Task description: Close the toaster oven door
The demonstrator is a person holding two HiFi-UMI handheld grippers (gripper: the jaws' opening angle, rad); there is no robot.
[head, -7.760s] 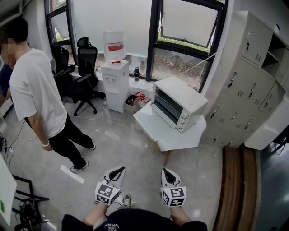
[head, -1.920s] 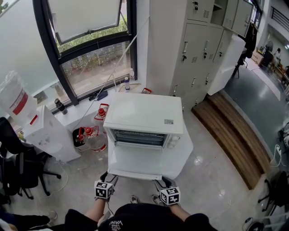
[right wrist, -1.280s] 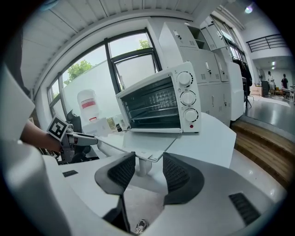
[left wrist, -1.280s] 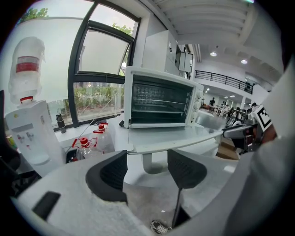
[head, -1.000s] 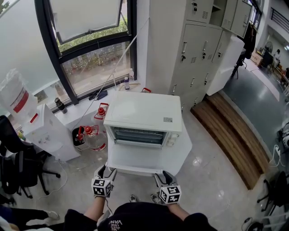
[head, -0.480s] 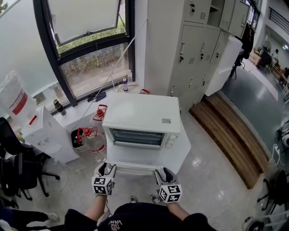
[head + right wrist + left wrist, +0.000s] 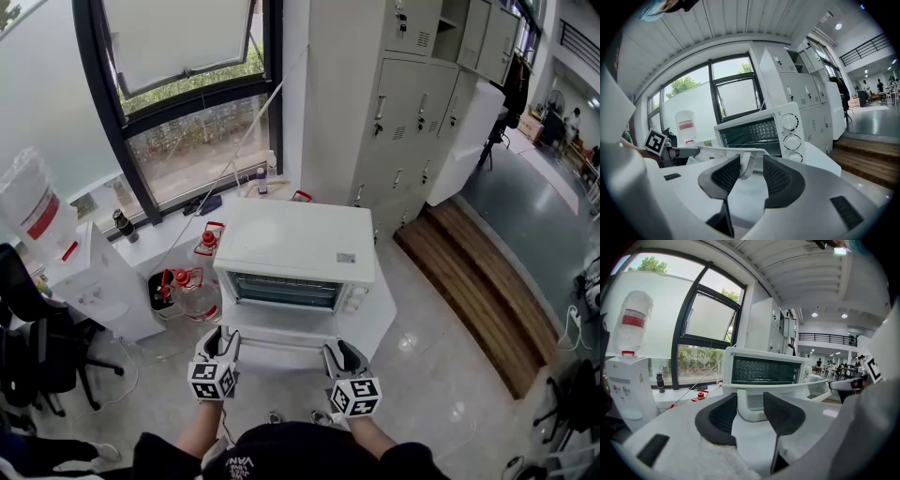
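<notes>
The white toaster oven (image 7: 295, 246) stands on a low white table (image 7: 380, 323), and its door (image 7: 281, 339) hangs partly raised towards me. My left gripper (image 7: 217, 340) is at the door's left front corner and my right gripper (image 7: 338, 352) at its right front corner. In the left gripper view the jaws of the left gripper (image 7: 750, 407) have just been closing, and both pads touch the handle's bracket (image 7: 749, 399). The right gripper (image 7: 746, 174) has also been closing. The handle's end (image 7: 746, 164) sits between its pads with a small gap on the right.
A water dispenser (image 7: 94, 274) and red-capped jugs (image 7: 183, 286) stand to the left of the oven under the window. Grey lockers (image 7: 412, 103) rise behind on the right. A wooden step (image 7: 480, 281) runs along the right. An office chair (image 7: 37, 352) is at far left.
Both grippers have risen at the door's front edge, and the door has swung up from lying flat to partly raised. The jaws of both have narrowed around the handle.
</notes>
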